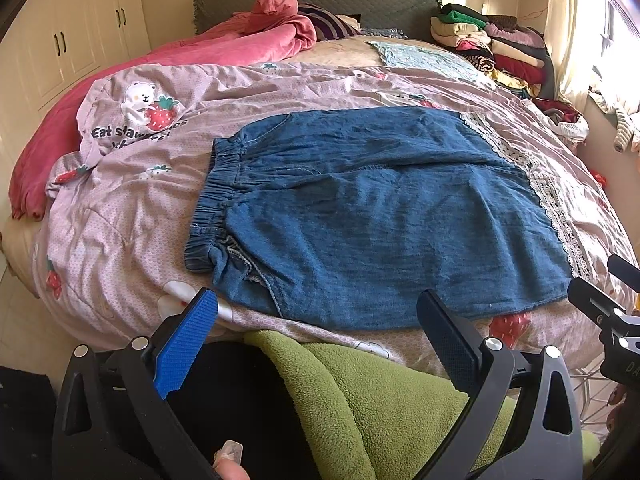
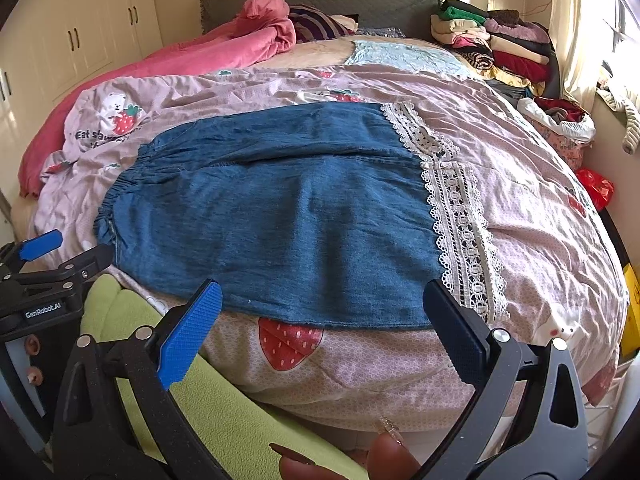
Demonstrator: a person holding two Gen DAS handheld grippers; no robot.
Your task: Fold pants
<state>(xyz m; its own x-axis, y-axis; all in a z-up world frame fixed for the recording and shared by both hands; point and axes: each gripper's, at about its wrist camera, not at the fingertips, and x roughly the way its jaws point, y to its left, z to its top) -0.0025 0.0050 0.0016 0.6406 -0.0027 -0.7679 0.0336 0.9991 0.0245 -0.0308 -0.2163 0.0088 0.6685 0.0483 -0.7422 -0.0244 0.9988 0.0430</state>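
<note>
Blue denim pants (image 1: 360, 216) with white lace hems (image 1: 552, 200) lie flat on the pink strawberry quilt (image 1: 132, 208), elastic waistband to the left. They also show in the right wrist view (image 2: 288, 216), lace hem (image 2: 460, 216) to the right. My left gripper (image 1: 320, 316) is open and empty, just short of the pants' near edge by the waistband end. My right gripper (image 2: 324, 304) is open and empty, at the near edge toward the hem end. Each gripper shows at the edge of the other's view (image 1: 612, 304) (image 2: 52, 260).
A green fleece garment (image 1: 380, 400) lies below the grippers at the bed's near edge. A pink blanket (image 1: 224, 48) lies at the back left. A stack of folded clothes (image 1: 488, 40) stands at the back right. White wardrobe doors (image 1: 72, 40) are on the left, a window on the right.
</note>
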